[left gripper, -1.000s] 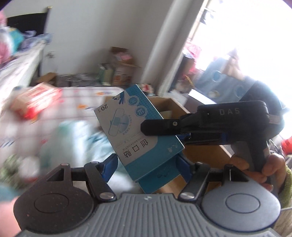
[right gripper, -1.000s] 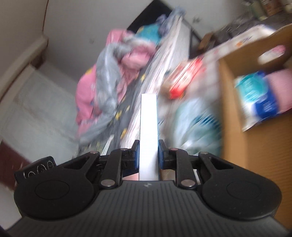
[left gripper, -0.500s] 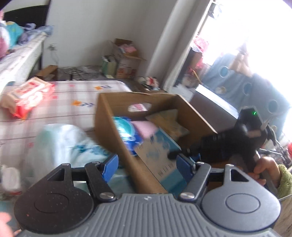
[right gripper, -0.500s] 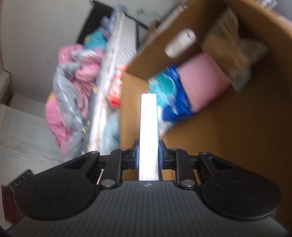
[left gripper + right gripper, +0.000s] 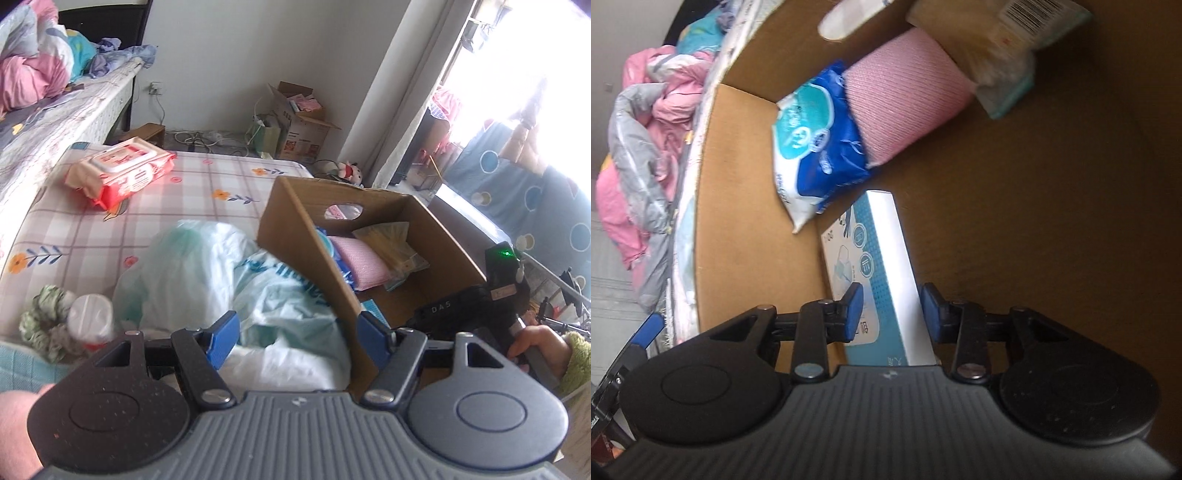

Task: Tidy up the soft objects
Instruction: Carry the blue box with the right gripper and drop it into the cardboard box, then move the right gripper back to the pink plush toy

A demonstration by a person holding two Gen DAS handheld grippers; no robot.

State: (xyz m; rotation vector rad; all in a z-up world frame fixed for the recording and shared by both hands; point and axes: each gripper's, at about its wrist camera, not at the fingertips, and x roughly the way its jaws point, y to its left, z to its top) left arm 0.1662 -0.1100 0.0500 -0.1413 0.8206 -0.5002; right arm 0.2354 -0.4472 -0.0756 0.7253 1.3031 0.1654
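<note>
The blue-and-white plaster box (image 5: 882, 273) leans on the floor of the cardboard box (image 5: 1052, 229) between my right gripper's (image 5: 892, 310) fingers. Its jaws are opening, and a gap shows beside the right pad. Beyond it lie a blue wipes pack (image 5: 816, 147), a pink cloth (image 5: 905, 99) and a yellowish packet (image 5: 993, 40). In the left wrist view my left gripper (image 5: 297, 338) stands open and empty over a white-and-teal plastic bag (image 5: 207, 266) and the cardboard box's near wall (image 5: 295, 236). The right gripper's fingertips are hidden there behind that wall.
A red wipes pack (image 5: 118, 170) lies far left on the checked tablecloth (image 5: 192, 192). A green scrunchie (image 5: 42, 319) and a small white bottle (image 5: 90, 317) sit near left. A bed with a pink quilt (image 5: 26, 70) runs along the left. A person's hand (image 5: 535, 341) holds the right gripper.
My right gripper has come down into the cardboard box with the plaster box, and its jaws have spread off it. The left gripper has dropped a little toward the plastic bag.
</note>
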